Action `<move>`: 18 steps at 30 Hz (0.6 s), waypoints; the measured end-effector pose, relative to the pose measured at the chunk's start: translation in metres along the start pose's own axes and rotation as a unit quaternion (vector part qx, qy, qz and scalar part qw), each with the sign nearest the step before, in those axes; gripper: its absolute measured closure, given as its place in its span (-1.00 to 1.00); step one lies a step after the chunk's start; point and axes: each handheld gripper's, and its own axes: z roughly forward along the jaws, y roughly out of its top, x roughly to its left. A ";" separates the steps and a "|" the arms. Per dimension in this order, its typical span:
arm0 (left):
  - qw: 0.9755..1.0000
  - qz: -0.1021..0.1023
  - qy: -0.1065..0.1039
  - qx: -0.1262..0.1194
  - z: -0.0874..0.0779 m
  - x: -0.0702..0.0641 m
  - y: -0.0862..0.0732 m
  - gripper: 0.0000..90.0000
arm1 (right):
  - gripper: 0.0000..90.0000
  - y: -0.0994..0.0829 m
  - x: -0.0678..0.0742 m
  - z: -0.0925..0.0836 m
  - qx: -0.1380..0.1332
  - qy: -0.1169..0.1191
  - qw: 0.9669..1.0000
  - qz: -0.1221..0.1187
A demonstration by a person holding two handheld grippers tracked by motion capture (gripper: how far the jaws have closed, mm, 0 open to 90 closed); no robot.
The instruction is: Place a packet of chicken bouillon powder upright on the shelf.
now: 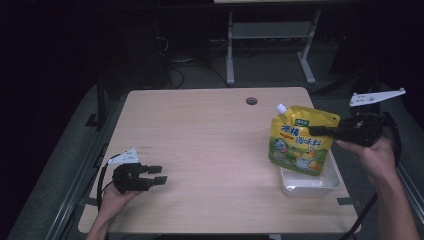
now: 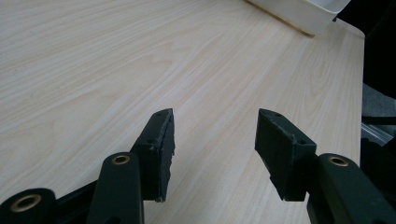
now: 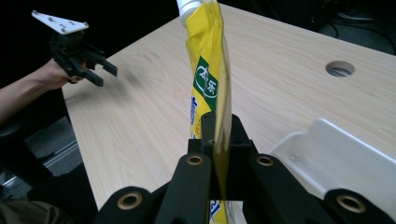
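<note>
Here the yellow spouted seasoning pouch [image 1: 301, 141] hangs upright, its lower edge at or just inside the clear plastic tray [image 1: 334, 181] near the table's [image 1: 200, 130] right edge. The right gripper [image 3: 219, 140] is clamped on its upper side edge, jaws pressed flat on the film. Judging from this, the pouch is best kept vertical and moved slowly so it does not swing. The left gripper [image 1: 159, 174] hovers well apart over bare wood, jaws spread, ready to steady the tray.

pouch [image 1: 301, 141] print perhaps too small
</note>
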 end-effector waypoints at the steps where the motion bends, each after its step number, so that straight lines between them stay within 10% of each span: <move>1: 1.000 0.000 0.000 0.000 0.000 0.000 0.000 0.04 | 0.98 -0.001 -0.001 -0.001 -0.001 -0.002 1.000 0.001; 18: 1.000 0.000 0.000 0.002 0.001 0.001 0.000 0.02 | 0.98 -0.034 -0.017 -0.014 -0.001 -0.023 0.999 0.025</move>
